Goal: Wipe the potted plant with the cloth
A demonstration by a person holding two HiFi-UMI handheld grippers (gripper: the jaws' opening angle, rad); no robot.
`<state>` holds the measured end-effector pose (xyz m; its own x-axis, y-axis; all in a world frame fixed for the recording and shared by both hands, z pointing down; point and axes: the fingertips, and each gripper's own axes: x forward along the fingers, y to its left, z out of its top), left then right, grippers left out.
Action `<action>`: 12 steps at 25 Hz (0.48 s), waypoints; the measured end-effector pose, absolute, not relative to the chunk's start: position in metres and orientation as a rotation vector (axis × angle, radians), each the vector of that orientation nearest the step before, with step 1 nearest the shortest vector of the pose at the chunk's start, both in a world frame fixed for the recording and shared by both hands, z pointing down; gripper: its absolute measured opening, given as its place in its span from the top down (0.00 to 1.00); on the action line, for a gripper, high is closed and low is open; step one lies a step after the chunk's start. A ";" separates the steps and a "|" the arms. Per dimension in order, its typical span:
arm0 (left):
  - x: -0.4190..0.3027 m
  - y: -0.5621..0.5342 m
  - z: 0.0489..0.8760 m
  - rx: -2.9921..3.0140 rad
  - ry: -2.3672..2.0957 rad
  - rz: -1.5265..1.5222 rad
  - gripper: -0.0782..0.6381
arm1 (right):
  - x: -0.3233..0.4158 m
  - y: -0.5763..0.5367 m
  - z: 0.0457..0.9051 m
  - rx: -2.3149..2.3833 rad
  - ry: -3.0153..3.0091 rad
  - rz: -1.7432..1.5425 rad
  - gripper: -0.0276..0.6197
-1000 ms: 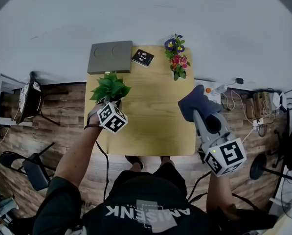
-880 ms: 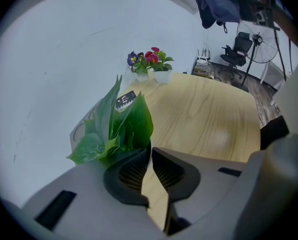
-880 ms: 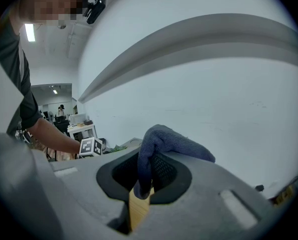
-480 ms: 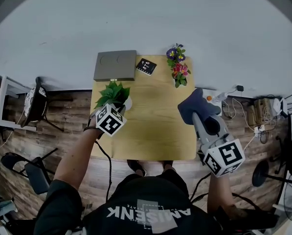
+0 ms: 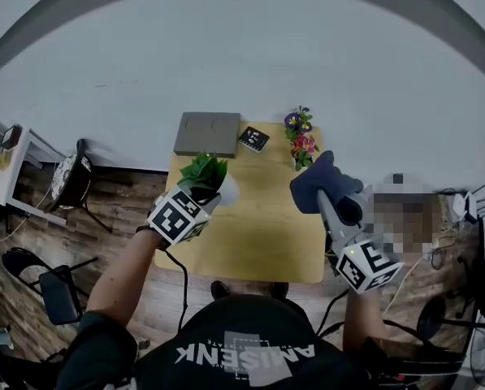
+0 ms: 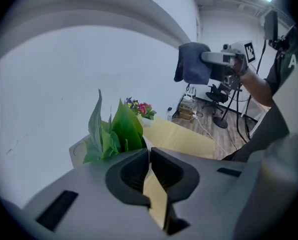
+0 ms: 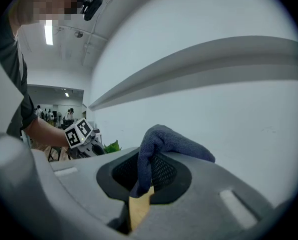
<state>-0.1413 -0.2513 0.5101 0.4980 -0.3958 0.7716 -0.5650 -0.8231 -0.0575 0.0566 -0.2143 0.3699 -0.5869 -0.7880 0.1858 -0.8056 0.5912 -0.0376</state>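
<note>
"Plant (image 5: pixel 203 171) location?"
"Held above worktop (image 5: pixel 258 234), pot (image 5: pixel 227 190) rim pinched by left tongs (image 6: pixel 149 153), likely for easier reach."
"Cloth (image 5: pixel 315 184)?"
"Clamped in right tongs (image 7: pixel 149 171), poised nearby for wiping leaves."

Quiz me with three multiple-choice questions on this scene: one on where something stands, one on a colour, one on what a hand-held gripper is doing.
1. Where on the table does the pot of colourful flowers stand? A near left corner; B far right corner; C centre.
2. What colour is the cloth? A dark blue; B yellow; C white.
3. How is the right hand-held gripper? A open, empty; B shut on the cloth; C shut on a spoon.
Answers: B, the flowers stand at the far right edge; A, the cloth looks navy in every view; B, its jaws pinch the cloth's fold.
</note>
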 end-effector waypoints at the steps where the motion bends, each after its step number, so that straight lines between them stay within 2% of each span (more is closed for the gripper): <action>1: -0.137 -0.246 0.498 2.561 -0.811 1.199 0.87 | 0.054 -0.214 0.365 1.333 -2.680 0.162 0.91; 12: -0.108 -0.200 0.410 2.721 -0.787 1.109 0.87 | 0.008 -0.190 0.325 1.105 -2.845 0.064 0.91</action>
